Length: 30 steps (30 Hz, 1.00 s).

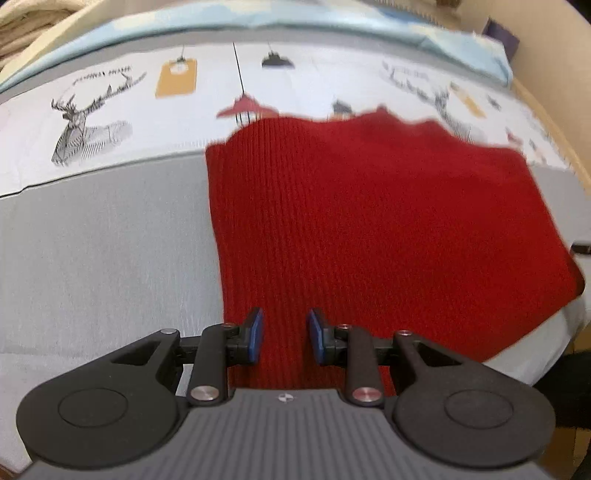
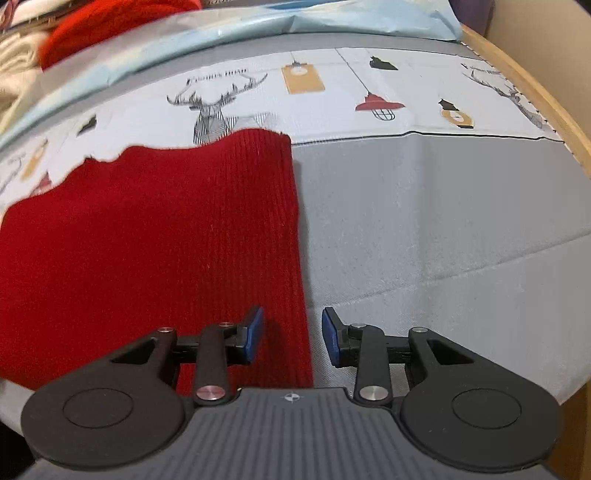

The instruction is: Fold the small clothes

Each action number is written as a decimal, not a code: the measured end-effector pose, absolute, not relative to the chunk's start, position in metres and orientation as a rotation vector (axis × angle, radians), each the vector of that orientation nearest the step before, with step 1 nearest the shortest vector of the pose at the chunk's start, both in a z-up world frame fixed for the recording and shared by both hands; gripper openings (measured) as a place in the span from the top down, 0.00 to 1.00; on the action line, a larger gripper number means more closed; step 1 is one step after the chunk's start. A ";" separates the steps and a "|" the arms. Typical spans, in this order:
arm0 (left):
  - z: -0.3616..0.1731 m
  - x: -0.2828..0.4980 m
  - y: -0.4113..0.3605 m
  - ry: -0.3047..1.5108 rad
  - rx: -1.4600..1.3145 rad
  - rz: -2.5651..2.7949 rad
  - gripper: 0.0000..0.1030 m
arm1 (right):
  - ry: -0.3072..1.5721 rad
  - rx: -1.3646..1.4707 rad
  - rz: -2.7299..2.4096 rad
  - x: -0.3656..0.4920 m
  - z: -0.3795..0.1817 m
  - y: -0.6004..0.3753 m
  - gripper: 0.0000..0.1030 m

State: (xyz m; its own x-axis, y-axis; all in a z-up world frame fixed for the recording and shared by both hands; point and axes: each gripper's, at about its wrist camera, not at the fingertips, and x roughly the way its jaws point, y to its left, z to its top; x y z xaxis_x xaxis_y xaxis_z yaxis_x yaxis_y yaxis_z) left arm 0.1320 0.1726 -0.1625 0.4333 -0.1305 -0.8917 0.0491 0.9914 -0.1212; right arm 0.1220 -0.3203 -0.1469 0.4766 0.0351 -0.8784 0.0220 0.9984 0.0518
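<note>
While the red knit (image 1: pixel 369 221) lies flat on the bed (image 1: pixel 110 240), ribs running away from the near edge, both tools hang released over its near hem: left tool (image 1: pixel 283 334) at its left corner, right tool (image 2: pixel 291 334) astride its right edge.

A bed covered by a grey cloth sheet (image 1: pixel 110 240) (image 2: pixel 443 229) carries everything. A red ribbed knit garment (image 1: pixel 369 206) (image 2: pixel 155 240) lies flat on the grey area. Beyond the garment's far edge, touching it, runs a white printed band of the sheet with stag heads, hanging lamps and tags (image 1: pixel 110 96) (image 2: pixel 332 88). Farther beyond the garment lies a pale blue crumpled fabric (image 1: pixel 443 40) (image 2: pixel 258 22), with another red cloth heap (image 2: pixel 110 22) behind it.
</note>
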 end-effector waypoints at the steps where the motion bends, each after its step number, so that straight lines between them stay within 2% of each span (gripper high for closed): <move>1: -0.162 0.133 0.173 1.114 -0.089 -0.110 0.71 | 1.085 0.056 0.003 0.124 -0.148 -0.320 0.58; 5: -0.175 0.138 0.168 1.182 -0.043 -0.097 0.70 | 1.210 -0.020 -0.025 0.133 -0.169 -0.314 0.56; 18: -0.135 0.128 0.190 1.018 -0.135 -0.023 0.66 | 0.880 0.018 -0.031 0.122 -0.109 -0.292 0.55; 21: -0.131 0.127 0.197 1.004 -0.143 -0.014 0.64 | 0.930 0.020 -0.007 0.125 -0.119 -0.282 0.54; 25: -0.125 0.122 0.206 1.001 -0.144 0.006 0.64 | 1.179 -0.122 0.005 0.140 -0.167 -0.261 0.52; 30: -0.112 0.114 0.225 0.960 -0.189 0.033 0.64 | 1.092 -0.124 -0.047 0.141 -0.161 -0.245 0.53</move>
State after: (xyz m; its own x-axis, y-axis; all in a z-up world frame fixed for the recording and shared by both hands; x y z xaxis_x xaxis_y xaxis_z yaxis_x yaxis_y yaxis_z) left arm 0.1143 0.2247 -0.1122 0.5744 -0.0555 -0.8167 -0.1118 0.9830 -0.1454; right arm 0.1405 -0.2451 -0.1606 0.4603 -0.0988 -0.8822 -0.0232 0.9921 -0.1232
